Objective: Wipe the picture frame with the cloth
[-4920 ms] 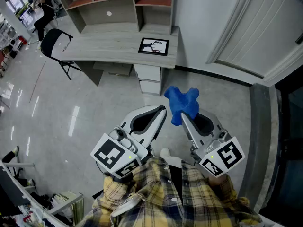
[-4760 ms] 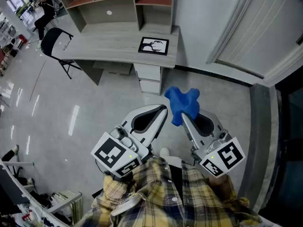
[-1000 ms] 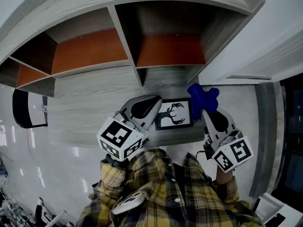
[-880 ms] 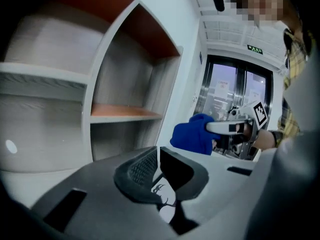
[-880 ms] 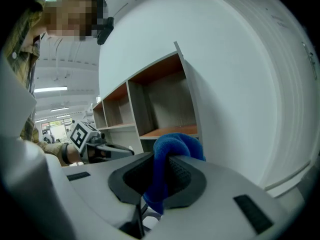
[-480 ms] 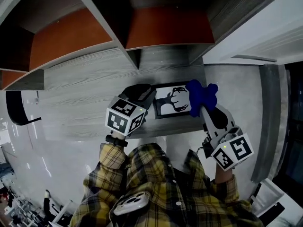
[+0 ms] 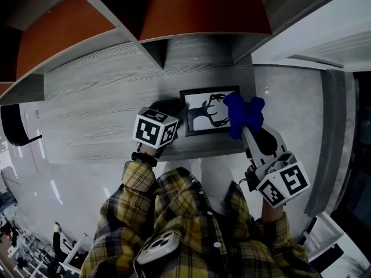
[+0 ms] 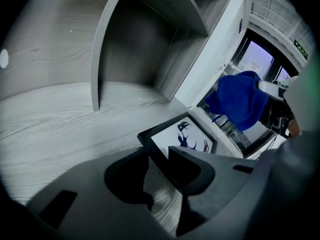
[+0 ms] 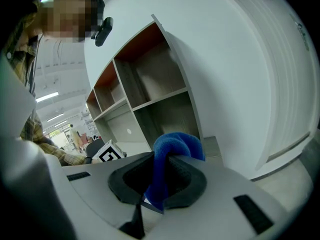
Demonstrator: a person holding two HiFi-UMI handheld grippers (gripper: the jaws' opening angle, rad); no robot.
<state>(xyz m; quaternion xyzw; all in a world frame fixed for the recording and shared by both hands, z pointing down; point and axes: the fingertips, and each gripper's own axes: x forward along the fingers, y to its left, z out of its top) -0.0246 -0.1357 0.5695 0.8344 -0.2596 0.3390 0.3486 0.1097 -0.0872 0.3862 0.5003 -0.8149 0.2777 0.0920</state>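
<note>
Left gripper (image 8: 159, 156): jaws just opened, wide apart, astride the frame's (image 8: 182, 136) left edge, not pinching it.
Right gripper (image 9: 159, 183): clamped on the cloth (image 7: 243, 113).
Frame: flat on the desk (image 7: 104, 114), just ahead of both tools, cloth above its right end.
Risk: unsteadied, a wipe could shove the frame off the desk corner (it lies close).

No readable words, numbers or brand names anywhere. On the left marker cube (image 7: 155, 130) and the right marker cube (image 7: 283, 183) — only black-and-white square code patterns, no letters. On the picture frame (image 7: 210, 110), just a black antlered silhouette on white. High at the far right in the left gripper view, a green sign (image 8: 301, 48) — too small to read.
</note>
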